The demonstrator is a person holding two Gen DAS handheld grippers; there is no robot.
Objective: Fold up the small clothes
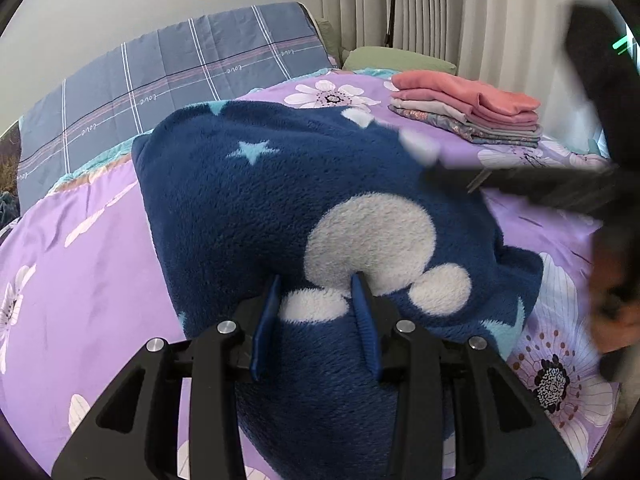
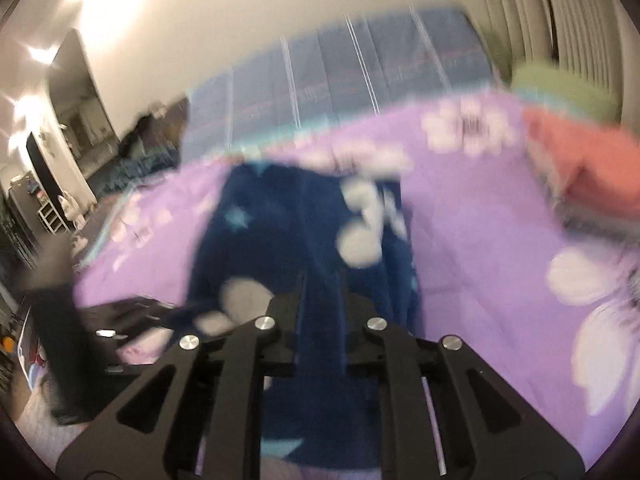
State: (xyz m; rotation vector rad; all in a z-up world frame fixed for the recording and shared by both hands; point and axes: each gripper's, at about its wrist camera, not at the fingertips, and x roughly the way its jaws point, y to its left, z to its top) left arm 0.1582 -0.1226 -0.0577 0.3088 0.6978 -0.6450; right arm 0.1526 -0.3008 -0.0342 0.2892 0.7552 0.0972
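A navy fleece garment (image 1: 248, 208) with a white mouse-head shape and pale stars lies on the purple flowered bedspread (image 1: 80, 260). My left gripper (image 1: 316, 280) holds its near edge; a thick fold bulges between the blue pads (image 1: 366, 320), which press on it. My right gripper (image 1: 520, 184) reaches in from the right as a blurred dark bar over the garment's far right edge. The right wrist view is heavily blurred. There the right gripper (image 2: 322, 280) has a narrow gap filled with the garment's (image 2: 280, 220) navy. Whether that cloth is pinched or only lies beneath is unclear.
A stack of folded clothes (image 1: 472, 112), pink on top, sits at the bed's far right and appears as a stack of folded clothes (image 2: 592, 168) in the right wrist view. A blue plaid pillow (image 1: 160, 80) and a green pillow (image 1: 400, 58) line the head. Curtains (image 1: 440, 0) hang behind.
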